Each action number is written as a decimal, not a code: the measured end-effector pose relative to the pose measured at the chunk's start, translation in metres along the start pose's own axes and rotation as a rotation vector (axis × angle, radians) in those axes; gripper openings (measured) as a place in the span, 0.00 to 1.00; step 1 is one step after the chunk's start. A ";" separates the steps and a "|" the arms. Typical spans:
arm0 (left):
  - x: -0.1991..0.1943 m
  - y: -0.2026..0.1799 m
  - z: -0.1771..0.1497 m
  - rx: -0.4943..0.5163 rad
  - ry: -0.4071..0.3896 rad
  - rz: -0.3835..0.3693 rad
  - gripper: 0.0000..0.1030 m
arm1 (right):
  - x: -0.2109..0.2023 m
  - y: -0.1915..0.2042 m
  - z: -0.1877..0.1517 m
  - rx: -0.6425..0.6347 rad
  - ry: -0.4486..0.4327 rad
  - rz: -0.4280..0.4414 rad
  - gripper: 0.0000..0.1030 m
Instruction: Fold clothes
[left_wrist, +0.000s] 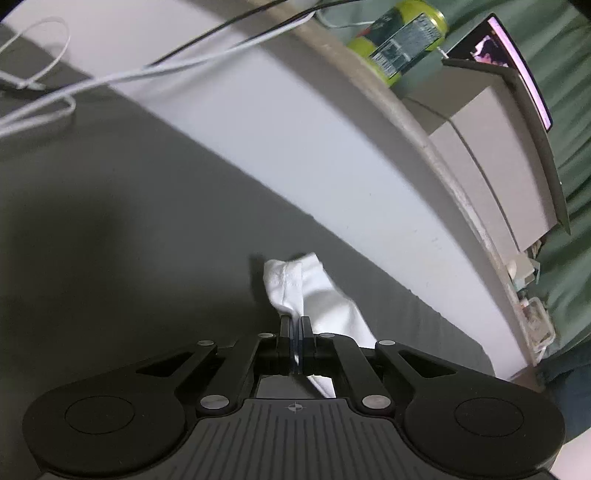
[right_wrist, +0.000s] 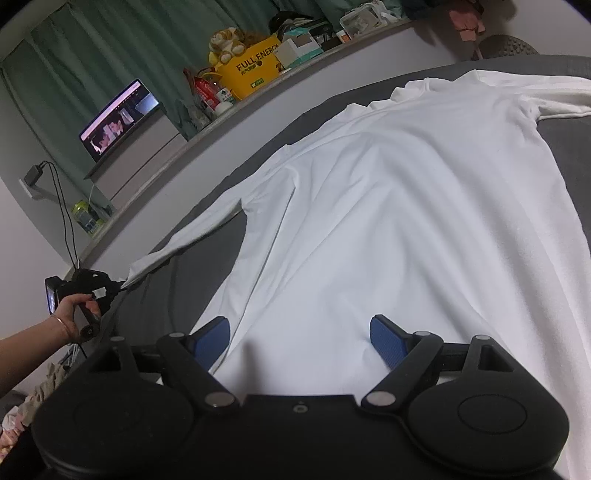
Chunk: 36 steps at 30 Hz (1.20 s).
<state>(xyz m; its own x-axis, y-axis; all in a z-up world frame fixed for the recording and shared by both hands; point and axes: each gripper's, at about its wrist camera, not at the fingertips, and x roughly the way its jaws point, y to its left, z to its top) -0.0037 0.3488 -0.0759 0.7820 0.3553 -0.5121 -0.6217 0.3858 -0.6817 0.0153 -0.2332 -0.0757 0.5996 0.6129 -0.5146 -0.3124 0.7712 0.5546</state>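
Observation:
A white long-sleeved shirt lies spread flat on the dark grey bed, collar at the far end. My left gripper is shut on the cuff of the left sleeve, which sticks up past its fingertips. In the right wrist view that gripper shows far left in a person's hand, with the sleeve stretched out from the shirt. My right gripper stands open over the shirt's near hem, its blue pads on either side of the cloth and not pressing it.
A grey ledge runs along the far side of the bed. On it stand a lit laptop, a green can, a yellow box with a plush toy and several small items. Cables trail over the bed's corner.

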 end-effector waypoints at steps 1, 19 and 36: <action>-0.003 0.001 -0.002 -0.042 -0.005 -0.029 0.00 | 0.000 0.000 0.000 -0.004 0.000 -0.001 0.80; -0.072 0.054 -0.004 -0.149 -0.034 0.019 0.74 | 0.002 0.001 0.000 0.002 -0.003 -0.001 0.82; 0.023 -0.035 0.046 0.454 0.136 0.128 0.12 | 0.005 0.007 -0.004 -0.070 -0.003 -0.010 0.86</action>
<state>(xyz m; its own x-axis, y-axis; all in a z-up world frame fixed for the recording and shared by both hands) 0.0337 0.3829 -0.0399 0.6777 0.3219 -0.6611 -0.6465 0.6892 -0.3272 0.0136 -0.2246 -0.0769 0.6051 0.6047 -0.5178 -0.3569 0.7874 0.5026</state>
